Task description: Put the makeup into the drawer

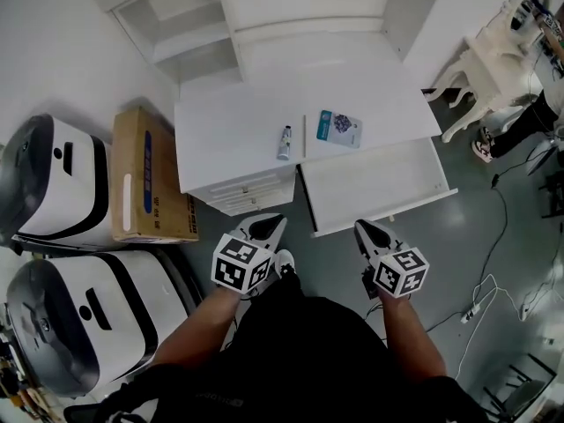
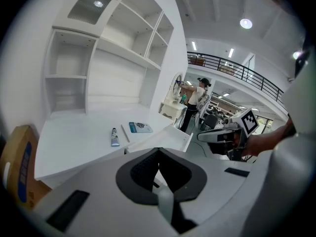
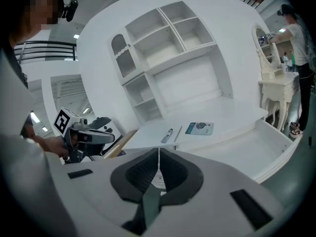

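Head view: white desk (image 1: pixel 231 137), grey floor (image 1: pixel 458 256)

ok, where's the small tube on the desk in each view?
Head view: tube near picture centre, above mid height, lying on the white desk top.
Left gripper view: tube left of centre, below mid height.
Right gripper view: tube near centre, slightly below mid height.
Shared landmark: the teal packet, just right of the tube in all three.
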Tool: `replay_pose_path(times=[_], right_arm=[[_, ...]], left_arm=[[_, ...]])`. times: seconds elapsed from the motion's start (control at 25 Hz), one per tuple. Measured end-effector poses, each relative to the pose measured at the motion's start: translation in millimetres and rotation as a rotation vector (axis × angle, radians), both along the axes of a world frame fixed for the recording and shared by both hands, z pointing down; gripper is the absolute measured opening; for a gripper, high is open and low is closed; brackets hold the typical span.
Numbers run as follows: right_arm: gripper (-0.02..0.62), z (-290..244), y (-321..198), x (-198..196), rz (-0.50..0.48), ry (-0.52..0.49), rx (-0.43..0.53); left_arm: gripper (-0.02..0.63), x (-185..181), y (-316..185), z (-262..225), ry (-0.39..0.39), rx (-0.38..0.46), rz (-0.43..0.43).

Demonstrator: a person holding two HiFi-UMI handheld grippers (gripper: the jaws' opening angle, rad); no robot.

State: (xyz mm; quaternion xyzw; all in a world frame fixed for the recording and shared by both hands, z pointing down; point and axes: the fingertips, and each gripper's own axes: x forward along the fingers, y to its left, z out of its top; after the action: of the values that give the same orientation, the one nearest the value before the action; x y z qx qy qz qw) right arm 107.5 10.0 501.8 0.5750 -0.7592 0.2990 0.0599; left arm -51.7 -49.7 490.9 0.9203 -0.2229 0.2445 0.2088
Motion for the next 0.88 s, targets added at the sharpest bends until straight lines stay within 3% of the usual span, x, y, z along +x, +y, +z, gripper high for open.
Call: replay_pose_path(times=[0.44,0.88], right_arm=[[0.031,7,-90,-39,-0.065,0.111,-0.004],[0.031,44,-213,-74,-0.145,0.196,-0.063]], left_arm=[[0.007,-36,-65,20,-0.031,0.021,-0.011],[0.006,-70,-90,21,-0.018,0.019,-0.103]])
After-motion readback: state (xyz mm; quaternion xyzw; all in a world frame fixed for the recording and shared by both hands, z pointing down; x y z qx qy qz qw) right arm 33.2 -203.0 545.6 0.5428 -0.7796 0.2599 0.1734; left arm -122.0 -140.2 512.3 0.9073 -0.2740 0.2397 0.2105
